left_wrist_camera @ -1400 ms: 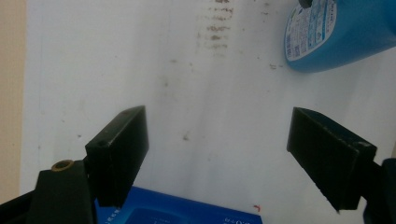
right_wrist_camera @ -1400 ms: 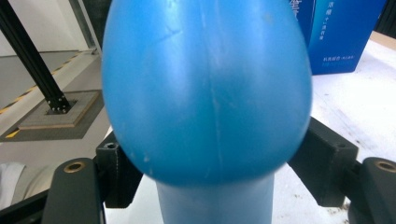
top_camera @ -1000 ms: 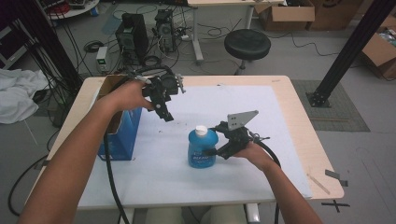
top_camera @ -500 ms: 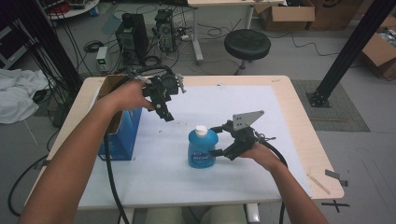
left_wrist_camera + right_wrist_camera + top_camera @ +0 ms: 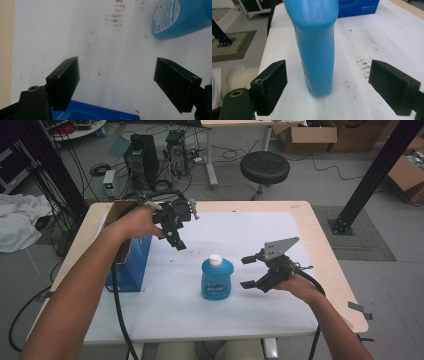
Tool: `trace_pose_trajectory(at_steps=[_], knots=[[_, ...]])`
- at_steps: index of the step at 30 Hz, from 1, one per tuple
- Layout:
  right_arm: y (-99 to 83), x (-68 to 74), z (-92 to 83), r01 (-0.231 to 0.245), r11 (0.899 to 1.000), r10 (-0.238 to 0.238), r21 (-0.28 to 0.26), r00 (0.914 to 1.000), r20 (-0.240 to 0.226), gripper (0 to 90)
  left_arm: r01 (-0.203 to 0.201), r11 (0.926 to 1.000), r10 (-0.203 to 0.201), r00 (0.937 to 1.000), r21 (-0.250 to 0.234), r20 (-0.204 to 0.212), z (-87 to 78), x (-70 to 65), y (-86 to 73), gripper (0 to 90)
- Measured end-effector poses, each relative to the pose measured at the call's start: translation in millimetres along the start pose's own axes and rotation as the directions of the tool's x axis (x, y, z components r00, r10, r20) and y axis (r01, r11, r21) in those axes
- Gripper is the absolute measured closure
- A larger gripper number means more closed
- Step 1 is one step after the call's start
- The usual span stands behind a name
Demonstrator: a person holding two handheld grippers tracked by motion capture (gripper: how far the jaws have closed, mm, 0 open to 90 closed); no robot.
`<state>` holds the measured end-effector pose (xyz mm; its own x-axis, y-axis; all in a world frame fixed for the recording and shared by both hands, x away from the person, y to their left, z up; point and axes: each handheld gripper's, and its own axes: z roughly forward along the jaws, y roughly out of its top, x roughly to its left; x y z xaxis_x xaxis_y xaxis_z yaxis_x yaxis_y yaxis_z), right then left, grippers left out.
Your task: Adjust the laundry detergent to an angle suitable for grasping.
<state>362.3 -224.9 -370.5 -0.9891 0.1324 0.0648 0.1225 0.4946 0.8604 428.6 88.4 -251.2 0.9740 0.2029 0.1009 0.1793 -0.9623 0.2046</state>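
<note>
Two hand-held grippers are working over a table covered with a white sheet that is showing dark smudges. Standing upright near the middle of that sheet is a blue plastic bottle, squat and rounded with a white cap; its front label carries writing too small to read from the high view.

The right hand-held gripper is hovering just beside the bottle, on the side toward the table's right edge, with its jaws spread wide and nothing between them. A grey three-cornered plate is sitting on top of it. The right gripper view is showing the bottle's smooth, narrow side standing ahead of the gap between the jaws, untouched by either one.

The left hand-held gripper is hanging beyond the bottle, toward the far left, its jaws also wide apart and empty. Below it a blue cardboard box is sitting well left of the bottle. The left gripper view is showing the bottle's back label of fine print, unreadable, and faint white lettering on the box edge.
</note>
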Motion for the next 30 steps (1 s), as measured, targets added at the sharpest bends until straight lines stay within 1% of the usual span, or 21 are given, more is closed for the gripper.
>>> trace_pose_trajectory(at_steps=[2,4,7,9,11,13,14,15,16,17,20,21,24,25,27,28,30], knots=[[0.5,1.5,-10.5,-0.004,1.000,0.004,0.024,0.9999,0.017,15.1,0.006,1.0000,-0.006,1.0000,-0.005,0.001,0.2,-0.1,-0.3,21.3],[-0.1,2.8,-21.1,-0.017,0.998,0.015,0.055,0.9992,0.036,15.1,0.001,1.0000,-0.001,1.0000,-0.001,-0.001,-0.1,0.0,-0.1,21.3],[-2.0,4.9,-35.9,-0.034,0.992,0.027,0.122,0.9978,0.061,15.1,-0.004,1.0000,0.004,1.0000,0.001,-0.001,-0.4,-0.2,0.5,21.3],[-4.2,6.2,-44.6,-0.046,0.981,0.031,0.189,0.9961,0.082,15.1,-0.004,1.0000,0.004,1.0000,-0.002,-0.001,-0.4,-0.6,1.0,21.3],[-6.6,7.2,-52.8,-0.059,0.965,0.034,0.254,0.9944,0.100,15.2,-0.004,1.0000,0.004,1.0000,-0.003,-0.002,-0.5,-1.0,1.6,21.3],[-8.3,8.4,-61.0,-0.070,0.951,0.033,0.302,0.9913,0.127,15.2,0.001,1.0000,-0.001,1.0000,-0.006,-0.001,-0.2,-1.4,1.9,21.2],[-8.5,9.4,-65.2,-0.071,0.945,0.025,0.320,0.9893,0.144,15.3,-0.006,1.0000,0.006,1.0000,0.000,-0.001,-0.3,-1.1,2.5,21.2],[-8.5,9.4,-65.2,-0.071,0.945,0.025,0.320,0.9893,0.144,15.3,-0.006,1.0000,0.006,1.0000,0.000,-0.001,-0.3,-1.1,2.5,21.2],[-8.8,10.3,-69.3,-0.074,0.939,0.022,0.336,0.9876,0.155,15.6,-0.006,1.0000,0.006,1.0000,-0.001,-0.001,-0.1,-1.4,2.6,21.2],[-9.7,11.1,-77.1,-0.086,0.922,0.023,0.377,0.9853,0.169,16.3,-0.008,1.0000,0.008,1.0000,0.001,-0.001,-0.1,-2.0,2.7,21.1],[-11.7,10.8,-88.9,-0.113,0.889,0.029,0.444,0.9811,0.192,16.7,-0.008,1.0000,0.008,1.0000,0.003,-0.003,-0.4,-2.3,2.2,21.1],[-12.2,10.5,-93.0,-0.122,0.879,0.032,0.461,0.9797,0.198,16.7,-0.003,1.0000,0.003,1.0000,-0.002,-0.003,-0.3,-2.7,1.9,21.2],[-13.1,8.4,-105.1,-0.157,0.855,0.054,0.494,0.9747,0.217,16.5,-0.007,1.0000,0.007,1.0000,0.003,-0.005,-1.0,-2.7,1.7,21.2],[-13.1,7.3,-108.3,-0.175,0.845,0.067,0.506,0.9723,0.224,15.9,-0.007,1.0000,0.007,1.0000,0.003,-0.005,-1.0,-2.7,1.7,21.2],[-14.2,5.4,-113.4,-0.205,0.828,0.093,0.522,0.9681,0.233,15.8,-0.006,1.0000,0.006,1.0000,0.002,-0.006,-1.2,-3.0,1.6,21.2],[-14.5,5.3,-115.2,-0.213,0.821,0.097,0.529,0.9661,0.239,15.8,-0.005,1.0000,0.005,1.0000,0.001,-0.006,-1.3,-3.0,1.7,21.2],[-15.2,5.1,-117.6,-0.217,0.818,0.096,0.532,0.9645,0.246,15.8,-0.007,1.0000,0.007,1.0000,0.001,-0.006,-1.2,-3.0,2.2,21.2]])
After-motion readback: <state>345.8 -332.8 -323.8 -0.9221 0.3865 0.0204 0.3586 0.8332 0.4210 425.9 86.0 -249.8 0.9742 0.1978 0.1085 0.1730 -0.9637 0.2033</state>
